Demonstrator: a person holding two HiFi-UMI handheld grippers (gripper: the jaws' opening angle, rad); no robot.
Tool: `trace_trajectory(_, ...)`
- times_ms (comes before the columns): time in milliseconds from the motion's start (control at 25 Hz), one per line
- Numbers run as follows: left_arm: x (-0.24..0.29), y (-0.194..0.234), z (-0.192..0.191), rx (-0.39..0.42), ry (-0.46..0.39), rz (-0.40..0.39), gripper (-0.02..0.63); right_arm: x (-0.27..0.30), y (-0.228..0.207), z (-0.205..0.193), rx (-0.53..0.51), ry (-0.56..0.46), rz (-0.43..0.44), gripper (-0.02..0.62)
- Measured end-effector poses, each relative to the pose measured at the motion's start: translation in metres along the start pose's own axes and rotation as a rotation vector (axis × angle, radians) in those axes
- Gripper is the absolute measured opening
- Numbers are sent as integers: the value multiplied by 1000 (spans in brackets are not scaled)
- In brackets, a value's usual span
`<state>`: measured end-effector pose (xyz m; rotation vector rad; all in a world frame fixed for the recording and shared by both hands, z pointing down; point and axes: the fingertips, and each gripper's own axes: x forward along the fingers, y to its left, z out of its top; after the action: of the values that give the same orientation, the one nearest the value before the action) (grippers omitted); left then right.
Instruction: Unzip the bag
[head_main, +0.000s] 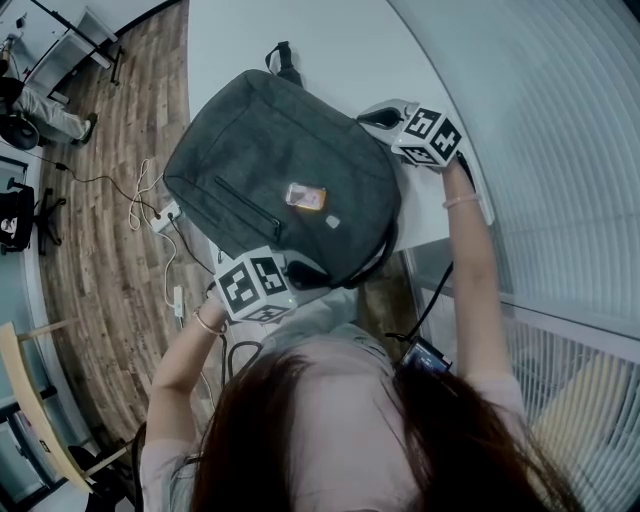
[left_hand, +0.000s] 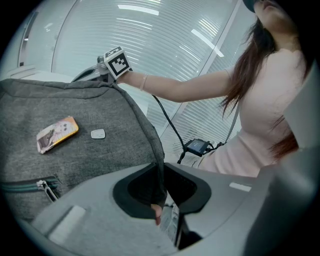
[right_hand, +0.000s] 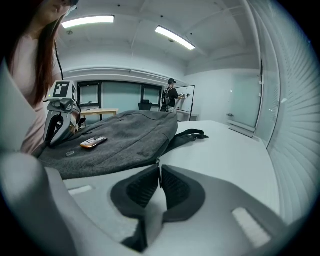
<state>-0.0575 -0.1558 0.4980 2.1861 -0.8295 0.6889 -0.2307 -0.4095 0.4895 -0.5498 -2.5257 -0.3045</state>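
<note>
A grey backpack (head_main: 270, 160) lies flat on the white table (head_main: 330, 50), with an orange tag (head_main: 305, 197) on its front. My left gripper (head_main: 300, 272) is at the bag's near edge. In the left gripper view its jaws (left_hand: 161, 192) are shut on the bag's edge seam (left_hand: 150, 135), which runs down between the pads. My right gripper (head_main: 380, 118) is at the bag's far right corner. In the right gripper view its jaws (right_hand: 159, 175) are pressed together on a thin zipper pull (right_hand: 159, 166) that hangs from the bag's side (right_hand: 125, 135).
A black strap (right_hand: 192, 135) trails off the bag's top onto the table. A front pocket zipper (left_hand: 45, 187) is shut. The table's edge (head_main: 192, 60) is left of the bag, above a wooden floor with cables and a power strip (head_main: 165, 215). A slatted glass wall (head_main: 560, 150) is on the right.
</note>
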Motion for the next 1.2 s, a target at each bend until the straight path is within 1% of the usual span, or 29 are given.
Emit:
trace_trajectory(240, 2, -1, 0, -1, 4, -1, 57, 7, -4, 3, -13, 9, -4, 23)
trace_trajectory(560, 3, 1, 1, -11, 2, -5, 57, 14, -8, 5, -18, 7, -48, 28)
trace_trajectory(760, 2, 0, 1, -11, -4, 1, 58, 11, -7, 3, 29, -17, -62, 26)
trace_trajectory(1000, -1, -2, 5, -15, -12, -1, 58, 6, -8, 4, 51, -6, -75, 35)
trace_trajectory(1200, 1, -1, 3, -15, -15, 2, 60, -1, -9, -8, 88, 11, -111, 35)
